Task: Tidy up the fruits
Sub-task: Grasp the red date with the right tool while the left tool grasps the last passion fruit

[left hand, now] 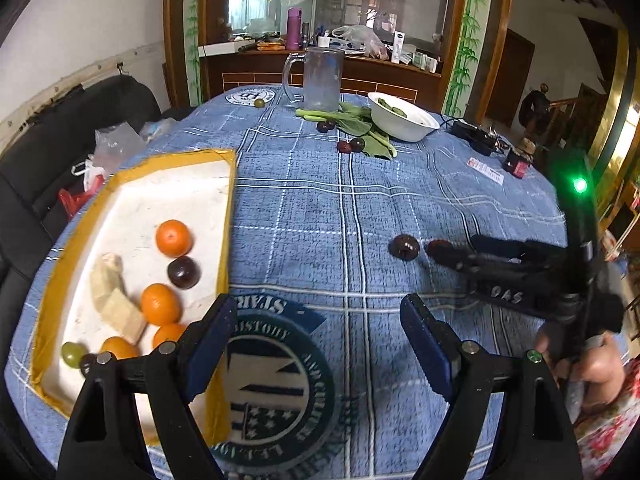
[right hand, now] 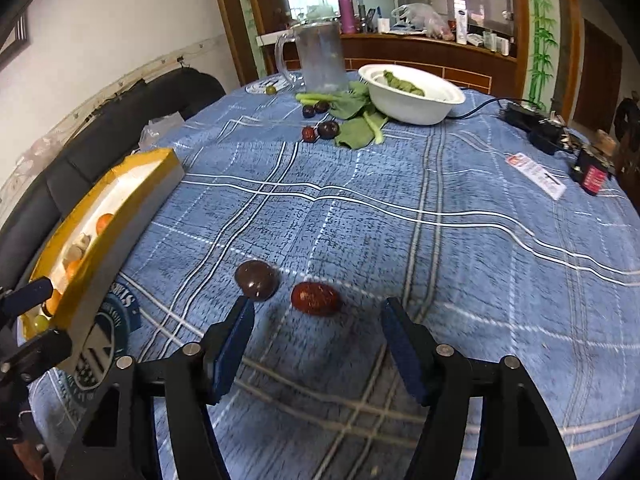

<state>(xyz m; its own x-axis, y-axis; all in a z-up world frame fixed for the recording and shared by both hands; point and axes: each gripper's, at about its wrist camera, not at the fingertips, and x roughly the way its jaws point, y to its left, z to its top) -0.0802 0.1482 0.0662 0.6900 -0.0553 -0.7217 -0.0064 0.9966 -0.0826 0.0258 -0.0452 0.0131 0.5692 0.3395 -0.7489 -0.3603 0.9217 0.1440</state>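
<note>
The right gripper [right hand: 316, 340] hangs wide open and empty just short of the red date [right hand: 316, 299], well apart from the tray [right hand: 132, 196], and a skewed closing could nudge the neighbouring dark plum [right hand: 256, 280] rolling.

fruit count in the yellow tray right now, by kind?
In the yellow tray, left wrist view:
Oranges: 4
Dark plums: 1
Green grapes: 1
Peeled banana pieces: 2
Total: 8
The gripper arm hides part of the near corner, so more could sit there.
</note>
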